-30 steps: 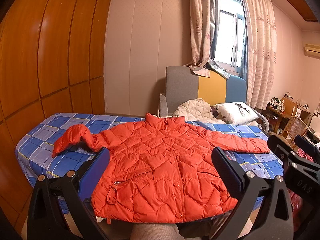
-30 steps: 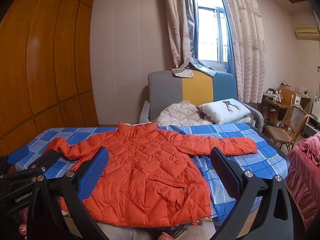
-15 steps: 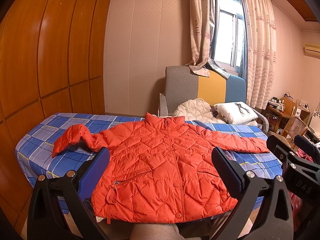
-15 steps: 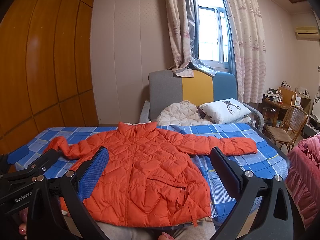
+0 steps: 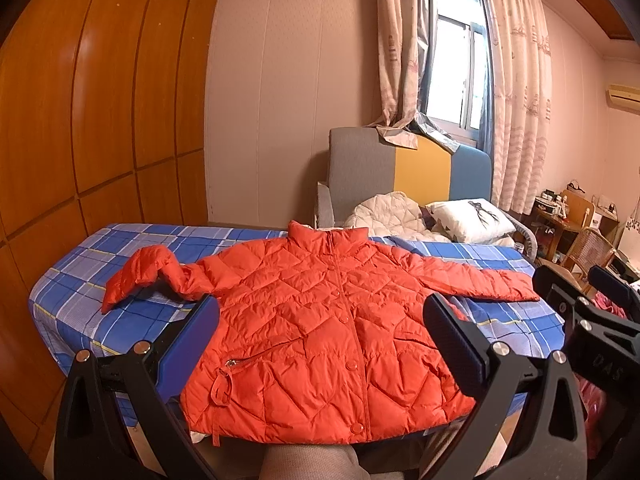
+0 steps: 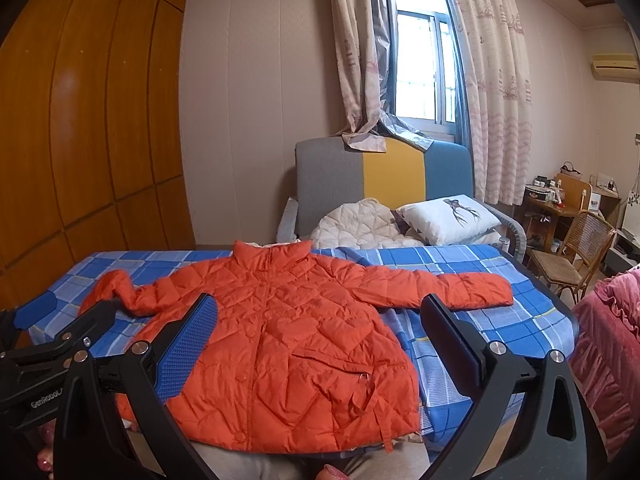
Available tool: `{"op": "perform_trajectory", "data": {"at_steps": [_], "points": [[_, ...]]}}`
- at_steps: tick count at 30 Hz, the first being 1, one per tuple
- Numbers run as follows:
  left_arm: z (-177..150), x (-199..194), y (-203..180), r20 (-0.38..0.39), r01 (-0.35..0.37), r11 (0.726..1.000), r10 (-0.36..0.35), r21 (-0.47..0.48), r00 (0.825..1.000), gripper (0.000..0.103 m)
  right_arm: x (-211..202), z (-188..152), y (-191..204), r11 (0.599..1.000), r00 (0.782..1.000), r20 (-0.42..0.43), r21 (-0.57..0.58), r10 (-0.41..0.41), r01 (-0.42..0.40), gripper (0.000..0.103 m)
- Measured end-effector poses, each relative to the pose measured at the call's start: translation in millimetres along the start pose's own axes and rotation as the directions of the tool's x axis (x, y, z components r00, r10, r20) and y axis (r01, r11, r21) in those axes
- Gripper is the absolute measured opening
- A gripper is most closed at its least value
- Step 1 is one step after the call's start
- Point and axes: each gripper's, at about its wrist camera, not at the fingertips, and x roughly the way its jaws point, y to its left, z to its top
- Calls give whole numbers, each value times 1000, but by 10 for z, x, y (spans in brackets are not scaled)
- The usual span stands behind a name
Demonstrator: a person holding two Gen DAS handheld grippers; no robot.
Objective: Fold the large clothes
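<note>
Two tools, left tool [image 5: 320,340] and right tool [image 6: 316,332], gape empty low in frame above the orange jacket [image 5: 320,328]. "GenRoboL" and "DAS" print shows on their frames. Nothing has shifted since earlier.

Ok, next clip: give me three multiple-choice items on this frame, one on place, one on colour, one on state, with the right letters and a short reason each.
1. Where does the orange down jacket lie?
A. On the blue checked bed sheet
B. On the wicker chair
C. On the floor

2. What colour is the middle panel of the headboard?
A. Red
B. Yellow
C. Green

3. How does the left gripper stand?
A. Shut on a sleeve
B. Shut on the collar
C. Open, holding nothing

Answers:
1. A, the jacket is spread front up across the sheet.
2. B, yellow sits between the grey and blue panels.
3. C, its jaws stand wide apart in front of the jacket; the right gripper is open too.
</note>
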Motion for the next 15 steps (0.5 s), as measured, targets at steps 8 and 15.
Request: {"op": "perform_trajectory", "data": {"at_steps": [8,15], "points": [[-32,151,11,-32,-12,1000,12,-1,999,101,140,-38,-65,1000,999,-32,8,-23,23,100],[-30,407,125,-98,-9,1000,7,-24,995,101,349,-35,-159,1000,997,-81,20,-19,20,100]]}}
